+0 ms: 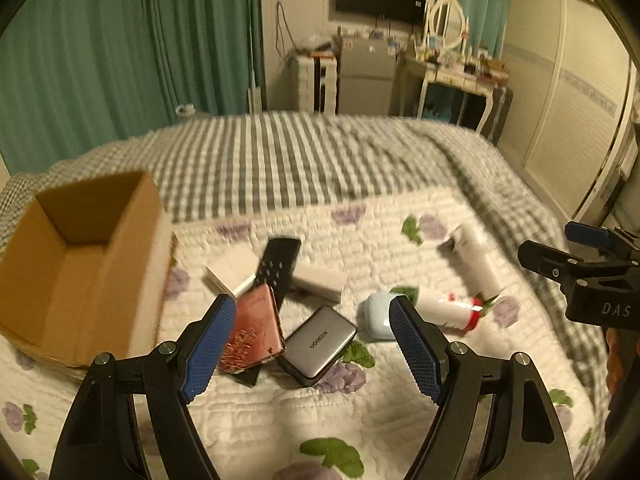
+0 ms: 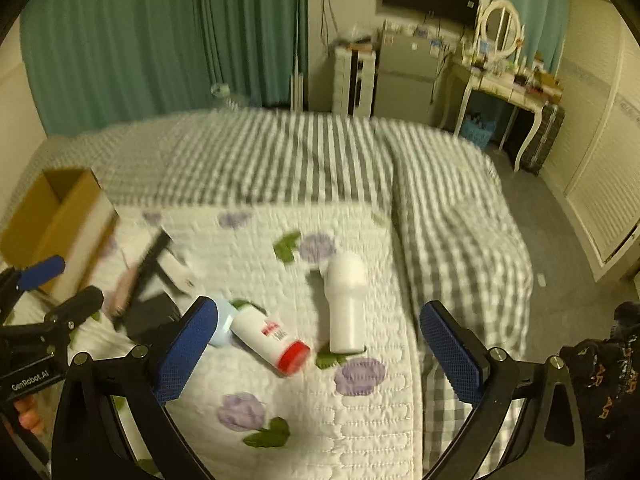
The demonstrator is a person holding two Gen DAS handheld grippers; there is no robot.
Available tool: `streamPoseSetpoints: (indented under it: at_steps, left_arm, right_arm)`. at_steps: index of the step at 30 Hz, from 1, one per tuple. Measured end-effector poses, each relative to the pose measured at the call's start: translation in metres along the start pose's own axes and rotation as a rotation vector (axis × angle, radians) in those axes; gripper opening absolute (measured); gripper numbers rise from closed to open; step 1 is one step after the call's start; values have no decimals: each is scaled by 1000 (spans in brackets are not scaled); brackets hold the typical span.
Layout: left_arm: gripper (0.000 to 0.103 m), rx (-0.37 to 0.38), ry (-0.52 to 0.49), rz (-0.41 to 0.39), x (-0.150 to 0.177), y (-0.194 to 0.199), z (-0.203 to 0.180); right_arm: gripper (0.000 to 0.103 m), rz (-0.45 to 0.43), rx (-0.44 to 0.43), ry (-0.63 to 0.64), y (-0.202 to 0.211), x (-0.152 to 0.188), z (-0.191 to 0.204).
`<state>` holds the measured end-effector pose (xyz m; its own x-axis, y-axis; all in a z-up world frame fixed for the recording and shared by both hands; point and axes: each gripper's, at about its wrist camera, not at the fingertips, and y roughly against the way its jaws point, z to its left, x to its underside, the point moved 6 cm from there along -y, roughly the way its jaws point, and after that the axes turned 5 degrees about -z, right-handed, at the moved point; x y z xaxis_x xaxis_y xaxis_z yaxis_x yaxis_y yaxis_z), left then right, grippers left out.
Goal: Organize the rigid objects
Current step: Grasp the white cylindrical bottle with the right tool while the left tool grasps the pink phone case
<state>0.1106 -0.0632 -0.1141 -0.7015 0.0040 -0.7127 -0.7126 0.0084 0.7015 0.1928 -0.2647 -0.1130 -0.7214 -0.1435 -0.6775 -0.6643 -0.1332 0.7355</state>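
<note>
On the floral quilt (image 1: 360, 408) lie a pink case (image 1: 254, 328), a grey power bank (image 1: 320, 344), a black remote (image 1: 280, 266), two white boxes (image 1: 232, 272) (image 1: 320, 280), a light blue case (image 1: 376, 316), a red-capped white tube (image 1: 452, 312) (image 2: 272, 338) and a white bottle (image 1: 476, 260) (image 2: 344, 300). My left gripper (image 1: 312, 352) is open and empty above the pink case and power bank. My right gripper (image 2: 320, 344) is open and empty above the tube and bottle.
An open cardboard box (image 1: 80, 264) (image 2: 52, 216) stands on the bed at the left. A grey striped blanket (image 1: 304, 160) covers the far bed. The bed edge drops to the floor (image 2: 568, 264) at the right. Curtains, a fridge and a dresser stand behind.
</note>
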Motion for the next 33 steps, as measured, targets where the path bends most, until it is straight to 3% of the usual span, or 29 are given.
streamPoseSetpoints:
  at_steps: [10, 15, 22, 24, 30, 33]
  left_arm:
    - [78, 10, -12, 128, 50, -54, 5]
    - [78, -33, -76, 101, 48, -61, -1]
    - [78, -10, -116, 93, 45, -65, -3]
    - [78, 16, -105, 107, 48, -60, -1]
    - [78, 22, 22, 135, 42, -64, 20]
    - [78, 1, 30, 131, 36, -67, 27]
  right_arm:
    - [75, 170, -1, 21, -79, 34, -25]
    - [65, 202, -26, 43, -102, 40, -23]
    - [59, 225, -51, 42, -117, 50, -28]
    - [53, 224, -60, 40, -116, 49, -29]
    - [50, 226, -73, 18, -110, 51, -33]
    - [49, 222, -69, 17, -111, 49, -35]
